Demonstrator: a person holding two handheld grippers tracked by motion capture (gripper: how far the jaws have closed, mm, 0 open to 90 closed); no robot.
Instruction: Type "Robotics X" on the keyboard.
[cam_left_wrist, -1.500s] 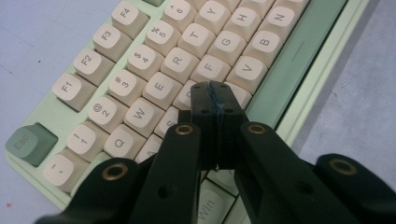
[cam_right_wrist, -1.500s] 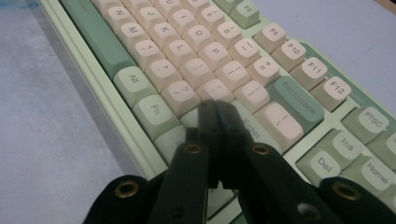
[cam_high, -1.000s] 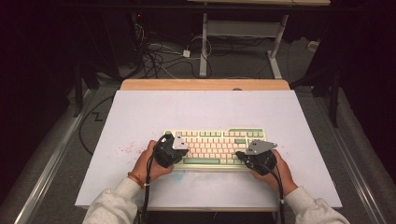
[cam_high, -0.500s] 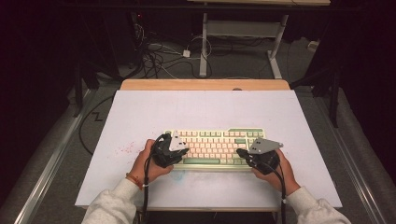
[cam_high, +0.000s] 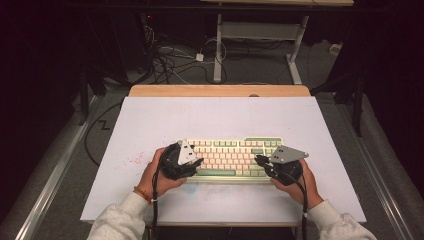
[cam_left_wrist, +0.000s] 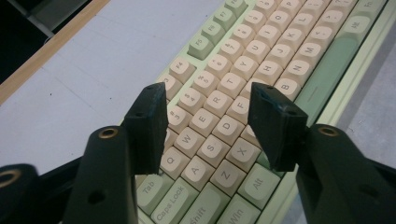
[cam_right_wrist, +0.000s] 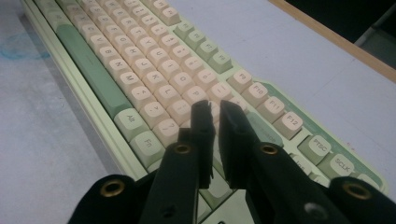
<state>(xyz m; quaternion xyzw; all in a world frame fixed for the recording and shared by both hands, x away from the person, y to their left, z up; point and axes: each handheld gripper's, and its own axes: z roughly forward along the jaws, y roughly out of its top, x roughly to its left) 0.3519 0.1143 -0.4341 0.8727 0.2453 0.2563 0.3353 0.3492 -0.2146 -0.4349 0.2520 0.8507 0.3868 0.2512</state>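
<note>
A pale green keyboard (cam_high: 230, 156) with cream keys lies on the white board, near the front. My left gripper (cam_high: 199, 163) hovers over its left end, held in a hand. In the left gripper view the left gripper (cam_left_wrist: 208, 93) is open above the letter keys (cam_left_wrist: 219, 100); its jaws have just been opening and nothing is between them. My right gripper (cam_high: 261, 161) is over the keyboard's right end. In the right gripper view the right gripper (cam_right_wrist: 215, 107) shows only a narrow slit. Its jaws have just parted a little over the keyboard (cam_right_wrist: 140, 84) and hold nothing.
The white board (cam_high: 215, 120) covers a wooden table whose far edge (cam_high: 220, 90) shows. Faint red marks (cam_high: 132, 161) lie left of the keyboard, and a blue smear (cam_right_wrist: 23, 53) sits beside it. Cables (cam_high: 170, 60) and a desk frame (cam_high: 218, 50) stand on the floor behind.
Both hands have kept their places at the keyboard's ends. The left gripper's jaws look wider apart than a second ago.
</note>
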